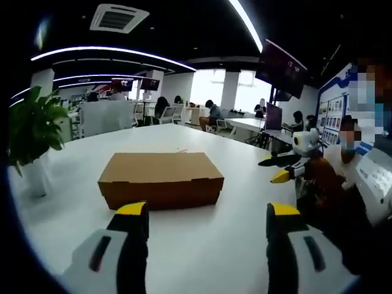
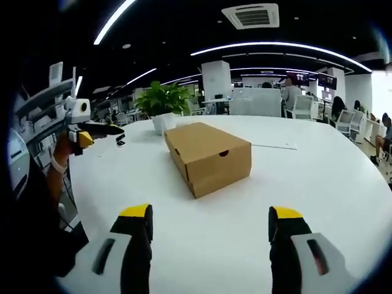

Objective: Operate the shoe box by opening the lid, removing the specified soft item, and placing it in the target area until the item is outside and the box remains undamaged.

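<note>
Shoe box (image 1: pixel 160 179) sits lid shut on the white worktop (image 1: pixel 214 257), toward its middle, well clear of every edge; contents hidden. Left gripper (image 1: pixel 207 215) hovers before the box's long side, jaws spread, holding nothing. Right gripper (image 2: pixel 211 219) faces a box corner, jaws likewise apart and empty. Potted plant (image 2: pixel 162 101) stands near the far worktop edge, pot partly hidden behind the box.

no readable text, plain brown shoe box (image 1: pixel 160 178) unmarked, wall posters (image 1: pixel 331 110) too blurred
</note>
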`<state>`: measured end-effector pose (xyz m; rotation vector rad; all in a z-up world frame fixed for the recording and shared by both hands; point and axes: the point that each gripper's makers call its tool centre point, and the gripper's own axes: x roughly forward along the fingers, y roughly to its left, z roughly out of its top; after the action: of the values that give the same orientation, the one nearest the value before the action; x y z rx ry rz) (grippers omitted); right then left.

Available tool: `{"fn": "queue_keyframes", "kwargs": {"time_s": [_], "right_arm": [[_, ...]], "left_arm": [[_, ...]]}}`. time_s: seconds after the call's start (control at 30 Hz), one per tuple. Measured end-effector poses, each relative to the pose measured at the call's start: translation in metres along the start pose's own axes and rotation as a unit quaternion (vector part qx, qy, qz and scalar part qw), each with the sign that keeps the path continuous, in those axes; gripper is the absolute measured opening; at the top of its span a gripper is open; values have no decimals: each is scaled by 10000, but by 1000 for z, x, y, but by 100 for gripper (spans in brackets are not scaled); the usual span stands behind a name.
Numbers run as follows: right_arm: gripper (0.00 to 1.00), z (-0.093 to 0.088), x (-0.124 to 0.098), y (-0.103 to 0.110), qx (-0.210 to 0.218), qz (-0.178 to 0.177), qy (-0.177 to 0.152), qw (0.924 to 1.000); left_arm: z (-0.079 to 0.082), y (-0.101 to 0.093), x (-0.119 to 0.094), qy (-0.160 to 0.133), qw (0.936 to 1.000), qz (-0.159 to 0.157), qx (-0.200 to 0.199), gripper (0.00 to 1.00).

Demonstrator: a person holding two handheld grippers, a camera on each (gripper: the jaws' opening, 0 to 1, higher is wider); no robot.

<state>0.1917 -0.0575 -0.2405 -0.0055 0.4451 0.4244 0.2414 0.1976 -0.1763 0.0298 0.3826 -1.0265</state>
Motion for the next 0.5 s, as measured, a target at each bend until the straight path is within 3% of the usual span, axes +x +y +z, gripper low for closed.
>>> {"fn": "queue_keyframes", "kwargs": {"time_s": [0.43, 0.5], "right_arm": [[79, 0, 18, -11, 170, 43, 149, 9997], [79, 8, 19, -8, 33, 85, 75, 9999]], "left_arm": [[3, 16, 21, 294, 9993, -83, 196, 79], [5, 19, 24, 297, 9993, -135, 195, 79]]}}
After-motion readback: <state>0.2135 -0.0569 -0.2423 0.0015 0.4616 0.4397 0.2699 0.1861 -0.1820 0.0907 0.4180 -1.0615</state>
